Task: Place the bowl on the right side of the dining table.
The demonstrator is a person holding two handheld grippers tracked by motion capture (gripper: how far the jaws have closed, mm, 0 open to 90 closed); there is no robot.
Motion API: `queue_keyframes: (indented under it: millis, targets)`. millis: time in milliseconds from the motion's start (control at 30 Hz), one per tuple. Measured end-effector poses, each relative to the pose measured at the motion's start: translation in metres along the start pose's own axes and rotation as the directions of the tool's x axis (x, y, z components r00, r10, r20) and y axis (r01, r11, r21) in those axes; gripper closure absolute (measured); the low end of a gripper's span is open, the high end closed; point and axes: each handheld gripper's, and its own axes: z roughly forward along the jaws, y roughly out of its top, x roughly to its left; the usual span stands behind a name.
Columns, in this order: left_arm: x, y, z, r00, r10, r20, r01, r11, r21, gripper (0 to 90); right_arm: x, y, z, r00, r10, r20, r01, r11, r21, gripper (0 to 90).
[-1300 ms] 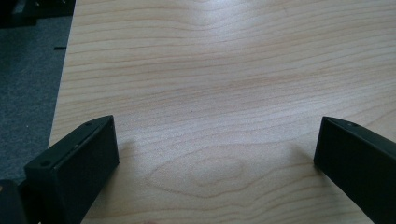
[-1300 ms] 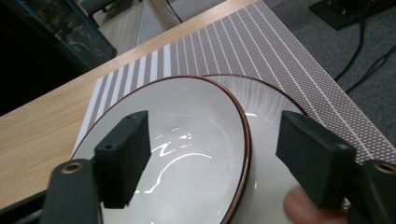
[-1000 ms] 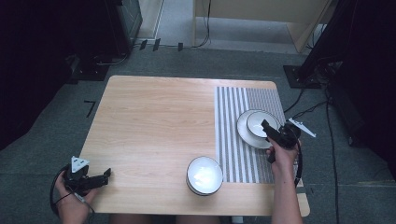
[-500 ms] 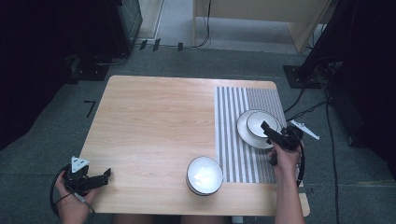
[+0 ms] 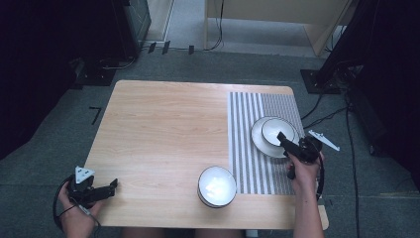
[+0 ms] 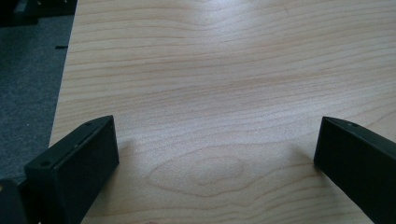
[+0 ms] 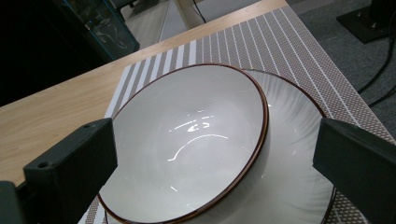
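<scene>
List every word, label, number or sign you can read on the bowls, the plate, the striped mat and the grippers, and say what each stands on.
None: no readable text.
Small bowl: plain white, dark rim line, no marking.
Plate: plain, no marking.
Second bowl: no marking.
Striped mat: stripes only.
Right gripper and left gripper: no label legible.

A wooden table [image 5: 163, 134] stands on grey carpet [image 5: 44, 173] — its grain shows plainly in the left gripper view. A striped mat [image 5: 250, 148] covers the table's right part, reaching from the far edge nearly to the near edge. A white bowl [image 5: 217, 186] sits near the front edge, just left of the mat. Beyond the table: a pale wooden cabinet [image 5: 277, 12], black stands [image 5: 114, 54] at the far left, and cables [image 5: 327, 111] trailing across the floor on the right — one runs close to the table's corner.
</scene>
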Motion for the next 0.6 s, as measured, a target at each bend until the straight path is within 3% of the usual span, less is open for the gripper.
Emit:
queue_keyframes:
  millis: [600]
  targets:
    - [0.001, 0.000, -0.001, 0.9999, -0.008, 0.009, 0.008, 1.0000, -0.004, 0.0, -0.008, -0.005, -0.020, 0.9999, -0.013, 0.007, 0.013, 1.000, -0.018, 0.0]
